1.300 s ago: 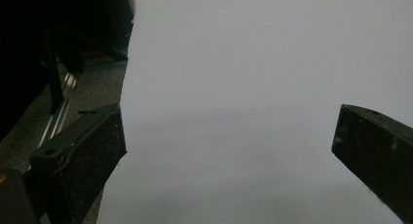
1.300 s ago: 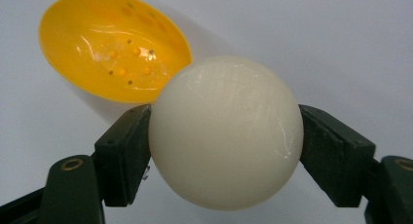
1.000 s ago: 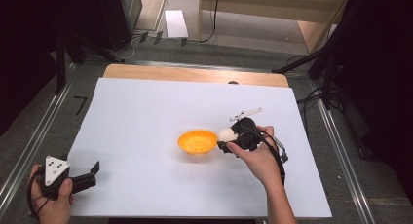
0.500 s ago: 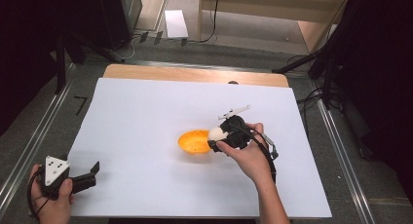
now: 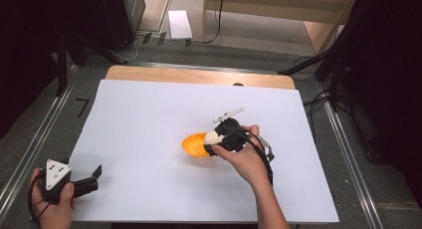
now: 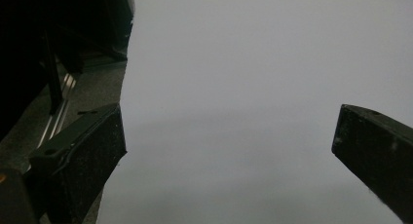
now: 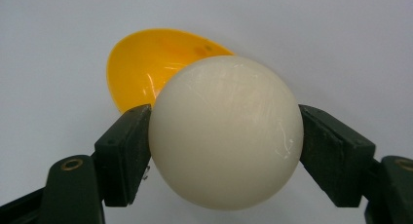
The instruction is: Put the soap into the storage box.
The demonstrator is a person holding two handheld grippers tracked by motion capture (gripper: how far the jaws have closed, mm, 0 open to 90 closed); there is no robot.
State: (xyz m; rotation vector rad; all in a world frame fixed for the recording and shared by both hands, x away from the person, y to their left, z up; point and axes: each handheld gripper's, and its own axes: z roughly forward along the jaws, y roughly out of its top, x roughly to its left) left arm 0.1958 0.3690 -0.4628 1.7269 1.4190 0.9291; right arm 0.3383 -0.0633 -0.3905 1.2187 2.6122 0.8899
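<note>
From the high view, the right gripper (image 5: 215,143) holds a white ball (image 5: 213,137) at the near edge of an orange bowl (image 5: 193,145) on the white table (image 5: 149,119). The left gripper (image 5: 94,175) rests at the table's near left corner.

In the left gripper view, its jaws stand wide apart over bare table.

In the right gripper view, both jaws squeeze the ball (image 7: 225,131), with the bowl (image 7: 146,63) just behind it.

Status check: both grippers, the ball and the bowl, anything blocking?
Right gripper shut on white ball, at orange bowl rim. Left gripper open, empty, near table corner. Nothing blocking.
</note>
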